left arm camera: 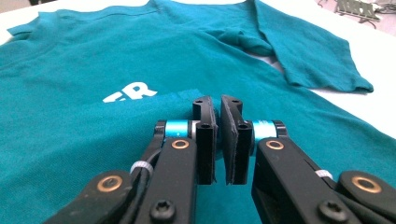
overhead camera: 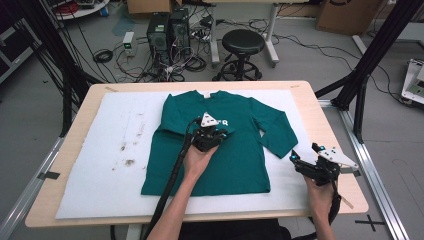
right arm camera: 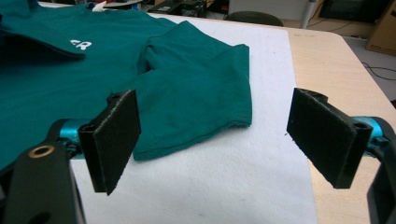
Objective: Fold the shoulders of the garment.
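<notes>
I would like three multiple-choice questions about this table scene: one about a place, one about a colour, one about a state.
1. Where is the left gripper?
A. over the middle of the shirt
B. on the stool
C. beside the table's left edge

2. What colour is the shirt?
A. red
B. teal green
C. yellow

3. How do the right gripper's jaws stand?
A. shut on a sleeve
B. shut, empty
C. wide open, empty

Answers: 1 A, the high view shows it over the chest. 2 B, seen in every view. 3 C, white mat shows between them.
</notes>
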`<state>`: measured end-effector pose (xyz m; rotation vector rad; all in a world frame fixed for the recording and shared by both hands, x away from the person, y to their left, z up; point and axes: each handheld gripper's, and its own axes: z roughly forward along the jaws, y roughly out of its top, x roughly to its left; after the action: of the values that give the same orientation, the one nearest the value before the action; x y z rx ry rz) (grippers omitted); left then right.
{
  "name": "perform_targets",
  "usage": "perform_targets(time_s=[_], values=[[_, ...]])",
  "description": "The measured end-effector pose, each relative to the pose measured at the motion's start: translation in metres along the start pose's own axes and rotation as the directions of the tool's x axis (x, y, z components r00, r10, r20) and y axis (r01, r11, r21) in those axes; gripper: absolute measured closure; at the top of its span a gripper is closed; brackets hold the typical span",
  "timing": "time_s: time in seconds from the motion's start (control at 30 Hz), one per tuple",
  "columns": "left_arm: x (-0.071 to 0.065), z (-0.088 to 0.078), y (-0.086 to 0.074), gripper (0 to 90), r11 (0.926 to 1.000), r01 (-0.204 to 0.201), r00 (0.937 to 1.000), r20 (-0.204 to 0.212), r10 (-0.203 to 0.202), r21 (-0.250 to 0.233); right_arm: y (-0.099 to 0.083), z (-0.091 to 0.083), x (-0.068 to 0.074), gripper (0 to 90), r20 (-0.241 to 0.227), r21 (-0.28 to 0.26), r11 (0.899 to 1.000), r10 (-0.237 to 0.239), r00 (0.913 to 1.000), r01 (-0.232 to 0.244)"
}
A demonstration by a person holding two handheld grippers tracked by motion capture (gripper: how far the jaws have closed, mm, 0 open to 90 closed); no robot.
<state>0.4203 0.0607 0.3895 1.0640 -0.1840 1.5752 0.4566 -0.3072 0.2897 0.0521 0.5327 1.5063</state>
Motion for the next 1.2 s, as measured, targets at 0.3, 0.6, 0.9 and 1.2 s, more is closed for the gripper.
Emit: perform_targets(time_s=[0.3,0.6,0.9,1.2], values=[[-0.009,0.004,0.004,84.2,0.9998,-0.009,0.9993,0.036,0.010,-0.017,0.000,0.001,0.001,17.9,0.003,0.006,1.000,-0.006,1.0000,0.006],[-0.028,0.016,0.006,84.1,0.9979,-0.062,0.9961,0.064,0.061,0.016,0.000,0.001,0.001,18.0,0.004,0.010,1.000,-0.012,0.9999,0.012],[-0.036,0.017,0.001,83.0,0.9929,-0.089,0.9921,0.096,0.081,0.079,0.001,0.001,0.002,18.0,0.004,0.015,1.000,-0.019,0.9998,0.019],[-0.035,0.005,0.012,66.8,0.9984,-0.054,0.9977,0.042,0.054,-0.018,0.001,0.002,0.003,18.0,0.008,0.022,0.999,-0.025,0.9997,0.024]])
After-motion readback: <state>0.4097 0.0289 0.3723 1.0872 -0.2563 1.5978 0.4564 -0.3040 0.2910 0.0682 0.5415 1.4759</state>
